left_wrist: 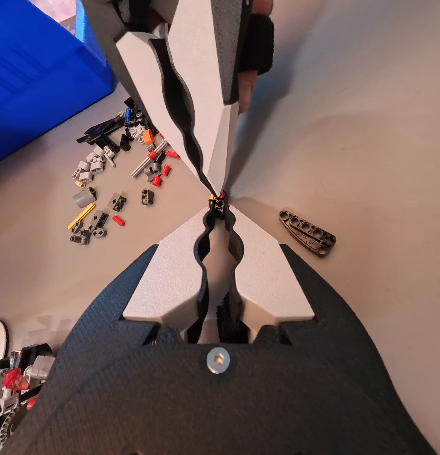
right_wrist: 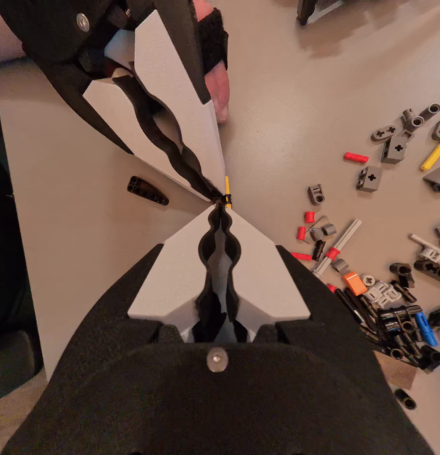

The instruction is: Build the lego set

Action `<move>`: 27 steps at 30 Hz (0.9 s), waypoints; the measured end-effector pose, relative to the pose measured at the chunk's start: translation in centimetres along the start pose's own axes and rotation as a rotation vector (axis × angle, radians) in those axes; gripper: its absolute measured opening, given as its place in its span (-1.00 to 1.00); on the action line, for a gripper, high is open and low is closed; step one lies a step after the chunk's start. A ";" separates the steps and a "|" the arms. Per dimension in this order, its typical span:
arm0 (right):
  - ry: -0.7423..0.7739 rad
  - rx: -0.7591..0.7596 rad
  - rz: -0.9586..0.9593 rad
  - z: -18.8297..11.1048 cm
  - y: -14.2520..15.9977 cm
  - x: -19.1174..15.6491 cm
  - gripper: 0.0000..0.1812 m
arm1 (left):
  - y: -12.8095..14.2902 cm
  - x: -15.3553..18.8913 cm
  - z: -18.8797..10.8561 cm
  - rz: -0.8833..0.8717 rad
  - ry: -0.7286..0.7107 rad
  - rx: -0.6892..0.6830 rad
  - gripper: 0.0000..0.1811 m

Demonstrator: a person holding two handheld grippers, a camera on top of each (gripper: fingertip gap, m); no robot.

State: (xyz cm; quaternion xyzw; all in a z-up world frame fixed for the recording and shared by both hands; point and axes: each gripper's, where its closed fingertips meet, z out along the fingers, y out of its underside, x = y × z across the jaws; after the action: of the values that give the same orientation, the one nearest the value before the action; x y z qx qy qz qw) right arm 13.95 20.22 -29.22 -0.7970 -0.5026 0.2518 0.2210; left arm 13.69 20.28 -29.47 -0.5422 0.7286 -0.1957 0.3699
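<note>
Left gripper point(left_wrist: 218, 209): jaws nearly closed, pinching a small black connector point(left_wrist: 219, 206) at the very tips, held clear above the table point(left_wrist: 361, 147).

Right gripper point(right_wrist: 220, 205): jaws pressed together, tips meeting the left gripper's tips at the same small cluster. It seems to grip a thin yellow axle point(right_wrist: 227, 188) threaded through a black piece; exact contact too small to confirm. A speck of red also shows there in the left wrist view.

Just beside the meeting point: a dark curved panel with holes point(left_wrist: 309, 232), flat on the table.

Farther off: loose parts pile point(left_wrist: 115, 177) with grey connectors, red pins, a yellow axle, an orange piece point(left_wrist: 148, 137) and black beams.

Beyond the pile: blue bin point(left_wrist: 41, 73).

Low corner, left wrist view: partly built model point(left_wrist: 14, 384), edge only.
</note>
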 end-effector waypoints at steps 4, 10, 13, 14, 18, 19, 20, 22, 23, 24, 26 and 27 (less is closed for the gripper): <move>0.055 -0.012 0.007 -0.1 -0.3 0.6 -1.00 | 0.0 -0.1 0.0 0.005 -0.010 -0.003 -0.93; 0.163 0.002 0.070 -1.5 0.7 -0.2 -0.91 | 0.0 0.0 0.1 -0.004 -0.009 -0.014 -0.90; 0.197 0.020 0.083 -0.7 0.9 -0.2 -0.94 | 0.0 0.0 0.1 -0.011 -0.006 -0.020 -0.87; 0.190 0.034 0.090 -0.4 0.6 -0.3 -0.92 | 0.1 0.1 0.1 -0.011 -0.004 -0.026 -0.85; 0.230 0.039 0.089 0.5 0.2 1.0 -0.93 | 0.2 0.0 -0.3 -0.016 -0.009 -0.046 -0.82; 0.227 0.038 0.085 0.6 0.0 1.2 -0.93 | 0.1 0.0 -0.5 -0.025 0.000 -0.032 -0.83; 0.212 0.041 0.084 0.6 -0.2 1.3 -0.90 | 0.0 -0.1 -0.7 -0.035 0.006 -0.018 -0.83; 0.174 0.063 0.104 0.7 -0.4 1.1 -0.84 | 0.0 -0.6 -1.2 -0.045 -0.011 -0.002 -0.82; 0.177 0.065 0.108 0.6 -0.3 1.1 -0.84 | 0.0 -0.9 -1.4 -0.053 -0.019 0.001 -0.82; 0.183 0.068 0.103 0.5 -0.2 1.1 -0.84 | 0.1 -1.0 -1.4 -0.065 -0.017 0.002 -0.81; 0.199 0.081 0.093 0.4 -0.3 1.1 -0.85 | 0.7 -1.0 -1.2 -0.070 -0.016 -0.025 -0.80; 0.199 0.082 0.090 0.5 -0.4 1.0 -0.85 | 1.0 -0.9 -1.0 -0.061 -0.017 -0.044 -0.80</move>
State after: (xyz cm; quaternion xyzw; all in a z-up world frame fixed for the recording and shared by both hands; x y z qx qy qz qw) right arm 13.77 21.35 -29.58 -0.8302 -0.4310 0.2013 0.2907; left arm 12.44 21.32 -29.20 -0.5741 0.7125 -0.1861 0.3580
